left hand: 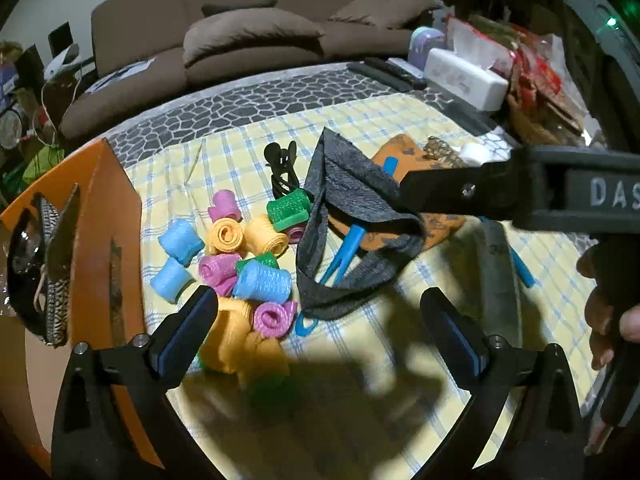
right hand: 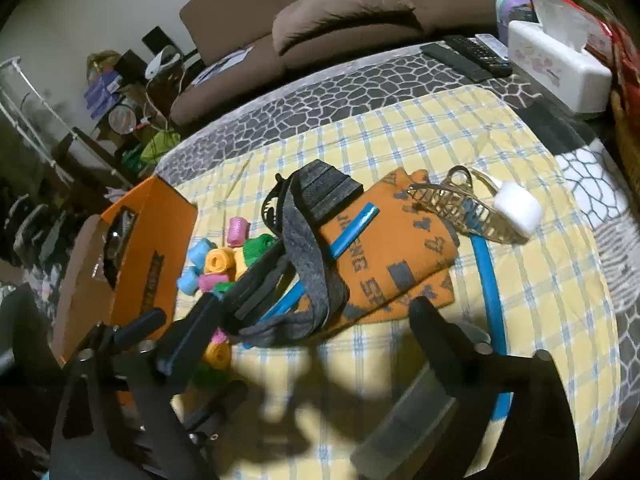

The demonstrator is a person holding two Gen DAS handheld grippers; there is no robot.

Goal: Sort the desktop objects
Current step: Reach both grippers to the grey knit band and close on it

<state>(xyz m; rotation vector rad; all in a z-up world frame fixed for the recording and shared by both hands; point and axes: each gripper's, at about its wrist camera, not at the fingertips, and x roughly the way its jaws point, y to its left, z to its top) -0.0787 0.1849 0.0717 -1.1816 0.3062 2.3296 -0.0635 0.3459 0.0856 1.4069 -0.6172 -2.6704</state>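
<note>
A pile of several foam hair rollers (left hand: 236,256), blue, pink, yellow and green, lies on the yellow checked cloth (left hand: 420,120). To their right a grey felt strap (left hand: 344,200) is draped over blue plastic sticks (left hand: 344,252) and an orange printed cloth (right hand: 400,248). My left gripper (left hand: 316,300) hangs open just above the near rollers and the strap's end, holding nothing. My right gripper (right hand: 310,308) is open too, low over the grey felt strap (right hand: 304,256). One of its fingers (left hand: 440,190) reaches in from the right over the strap.
An orange cardboard box (left hand: 108,216) with sunglasses stands at the left. A black claw clip (left hand: 280,168), a gold claw clip (right hand: 460,208), a white block (right hand: 516,208) and a blue hoop (right hand: 488,280) lie around. A tissue box (right hand: 560,68) and remotes (right hand: 468,56) sit at the back right.
</note>
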